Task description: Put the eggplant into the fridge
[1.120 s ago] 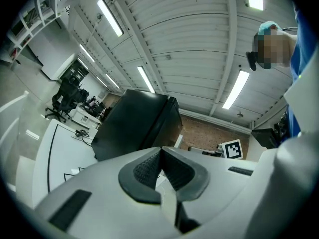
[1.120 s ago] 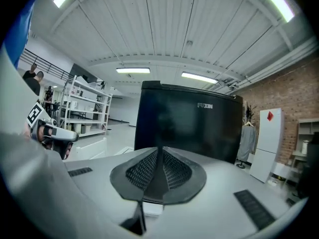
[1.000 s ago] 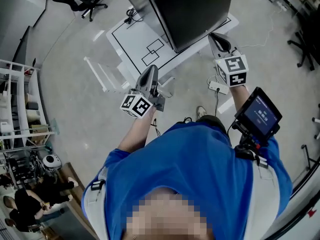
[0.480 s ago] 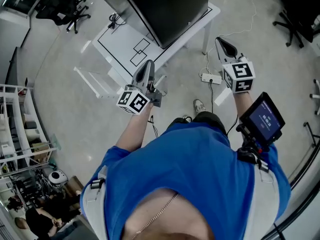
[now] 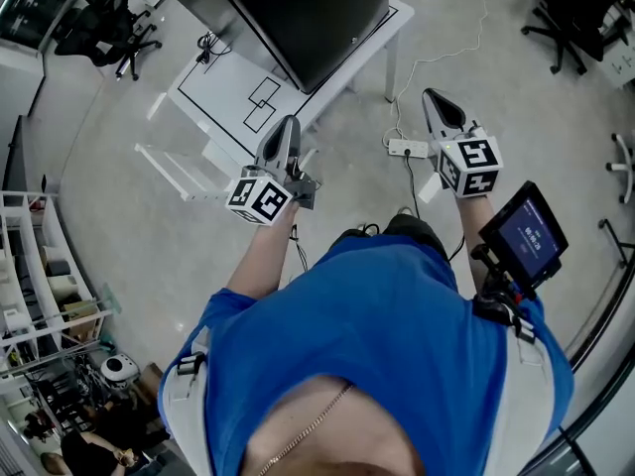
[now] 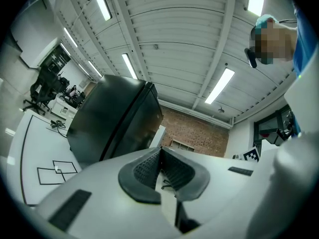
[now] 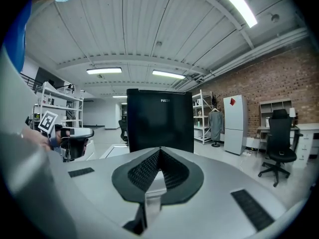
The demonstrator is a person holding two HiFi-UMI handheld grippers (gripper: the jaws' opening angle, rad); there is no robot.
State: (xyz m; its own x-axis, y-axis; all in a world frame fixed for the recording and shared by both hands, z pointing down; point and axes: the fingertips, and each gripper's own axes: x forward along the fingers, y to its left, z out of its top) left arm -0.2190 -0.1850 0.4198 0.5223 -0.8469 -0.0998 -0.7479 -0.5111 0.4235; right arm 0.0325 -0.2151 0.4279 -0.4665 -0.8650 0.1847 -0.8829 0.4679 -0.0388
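The black fridge [image 5: 298, 18] stands with its door shut on a white table [image 5: 223, 102] ahead of me; it also shows in the left gripper view [image 6: 114, 123] and the right gripper view [image 7: 159, 118]. No eggplant is in any view. My left gripper [image 5: 286, 129] hangs over the table's near edge, its jaws shut and empty [image 6: 159, 151]. My right gripper [image 5: 435, 102] is over the floor to the right of the table, off the fridge, jaws shut with nothing between them [image 7: 159, 151].
A power strip [image 5: 407, 149] and its cable lie on the floor by the table leg. Office chairs stand at the far left [image 5: 109, 18] and far right [image 5: 571, 18]. A shelf rack [image 5: 40, 286] lines the left side. A small screen [image 5: 526, 236] rides on the right forearm.
The fridge and table have slid up and left in the head view. The right gripper has come away from the fridge's front corner and now hangs over the floor. Left gripper shifted slightly.
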